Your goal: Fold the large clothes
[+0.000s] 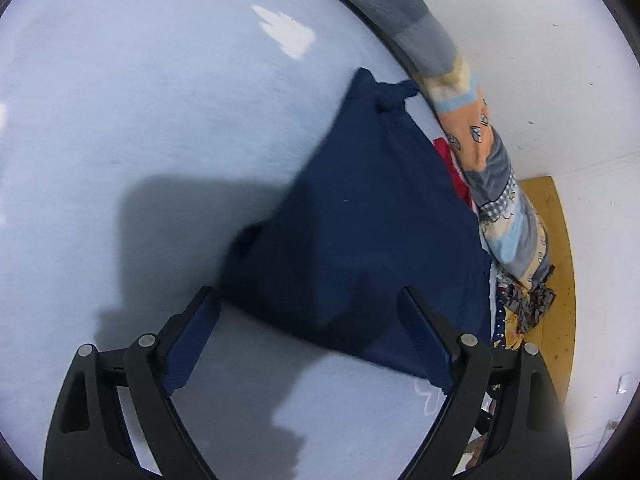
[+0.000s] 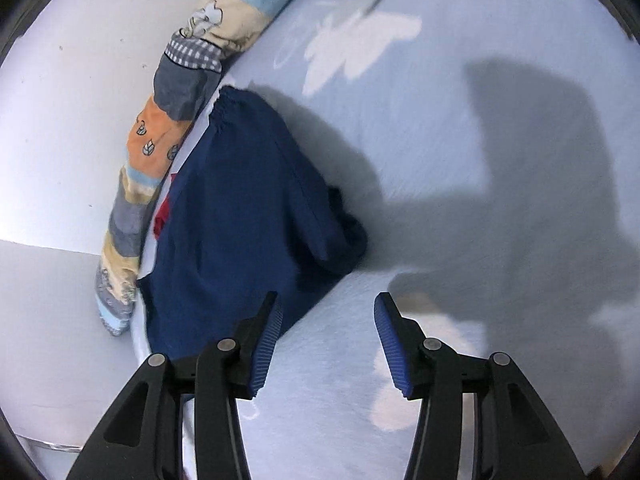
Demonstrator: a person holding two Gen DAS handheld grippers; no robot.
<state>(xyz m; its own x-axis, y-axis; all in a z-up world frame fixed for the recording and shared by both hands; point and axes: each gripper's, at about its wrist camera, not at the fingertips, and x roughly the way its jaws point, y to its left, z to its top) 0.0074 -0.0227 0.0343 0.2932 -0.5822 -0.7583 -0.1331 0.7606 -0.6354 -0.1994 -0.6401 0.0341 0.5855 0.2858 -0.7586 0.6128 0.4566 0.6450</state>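
Although both tools are spread and gripping nothing, each hangs just short of the folded dark navy knit garment (image 1: 360, 216), which lies on the pale blue bedsheet (image 1: 140, 120) against a rolled patchwork quilt (image 1: 480, 152) along the white wall (image 1: 540, 60).

Left tool (image 1: 308, 336): jaws wide apart, the garment's near edge lying between and just beyond the fingertips. In that view the garment fills the centre and right of frame, its long axis running from lower centre to a bunched end at upper centre.

Right tool (image 2: 326, 340): jaws open over bare sheet; the garment sits to the left of frame, its near corner passing behind the left finger (image 2: 264, 344). Contact cannot be told.

Judgement: the left tool is better aligned for the next grasp; the right must shift toward frame left.

Only the left view shows a wooden board (image 1: 556, 240) and dark ruffled fabric (image 1: 528, 300) at right. Only the right view shows the garment's gathered hem at upper left. Red fabric (image 2: 162, 216) peeks beneath the garment's wall-side edge.
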